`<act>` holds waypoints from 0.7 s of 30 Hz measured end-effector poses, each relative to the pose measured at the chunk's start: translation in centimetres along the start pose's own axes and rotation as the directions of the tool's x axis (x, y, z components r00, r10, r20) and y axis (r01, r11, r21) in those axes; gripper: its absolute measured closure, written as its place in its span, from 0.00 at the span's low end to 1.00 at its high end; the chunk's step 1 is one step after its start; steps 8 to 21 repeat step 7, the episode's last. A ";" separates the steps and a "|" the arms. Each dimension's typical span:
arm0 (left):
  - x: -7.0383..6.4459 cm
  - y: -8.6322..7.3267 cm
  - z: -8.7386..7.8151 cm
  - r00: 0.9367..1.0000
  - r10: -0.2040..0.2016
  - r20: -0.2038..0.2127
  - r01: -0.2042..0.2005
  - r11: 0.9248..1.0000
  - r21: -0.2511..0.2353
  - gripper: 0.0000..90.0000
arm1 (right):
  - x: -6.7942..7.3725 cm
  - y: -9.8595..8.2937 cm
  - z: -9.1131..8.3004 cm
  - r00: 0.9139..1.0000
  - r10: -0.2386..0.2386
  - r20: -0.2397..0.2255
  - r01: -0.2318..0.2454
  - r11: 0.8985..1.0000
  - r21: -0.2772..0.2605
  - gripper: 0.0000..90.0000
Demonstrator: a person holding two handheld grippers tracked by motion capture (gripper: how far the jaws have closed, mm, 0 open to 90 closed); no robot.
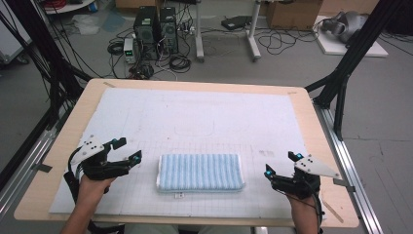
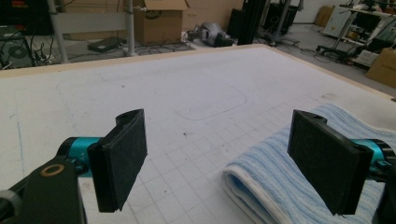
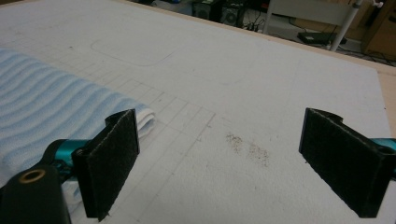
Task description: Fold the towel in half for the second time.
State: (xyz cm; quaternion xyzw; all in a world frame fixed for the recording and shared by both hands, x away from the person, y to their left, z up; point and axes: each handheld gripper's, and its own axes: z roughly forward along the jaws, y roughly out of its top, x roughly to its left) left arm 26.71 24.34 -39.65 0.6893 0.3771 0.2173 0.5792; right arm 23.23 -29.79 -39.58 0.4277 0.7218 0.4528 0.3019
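Grippers flank the work from both sides of the near table edge. In the high view the left gripper (image 1: pixel 127 150), a black two-jaw tool with teal fittings and a grey three-cornered plate on top, sits at about eight o'clock on the table, held in the person's left hand (image 1: pixel 92 184), its jaws spread wide with nothing between them. The right gripper (image 1: pixel 281 164), of the same build, sits at about four o'clock, jaws likewise spread apart and empty. Between the two, at six o'clock and close to the near edge, lies the folded blue-and-white striped towel (image 1: pixel 200 172), flat on the white gridded mat (image 1: pixel 204 117), its long side running from nine to three o'clock and a small tag showing at its near edge. Neither gripper touches it; each is just beside one short end. In the left gripper view the towel (image 2: pixel 285 163) lies at four o'clock, partly behind the right-hand pad (image 2: pixel 327 163). In the right gripper view it (image 3: pixel 51 107) lies at nine o'clock, its white folded corner just past the left-hand pad (image 3: pixel 109 163), and a brownish smudge (image 3: pixel 247 147) marks the mat between the jaws. The mat covers most of the light wooden table (image 1: pixel 73 141).
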 end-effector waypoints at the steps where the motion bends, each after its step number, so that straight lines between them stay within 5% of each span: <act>1: 0.0 0.0 0.0 1.000 0.000 0.000 0.000 1.000 0.000 0.22 | 0.0 0.0 0.0 1.000 -0.003 0.001 0.003 1.000 -0.002 0.13; 21: 0.0 0.0 0.1 1.000 -0.004 -0.008 0.004 1.000 -0.002 0.22 | 0.0 0.0 0.0 1.000 0.002 0.001 -0.002 1.000 -0.004 0.13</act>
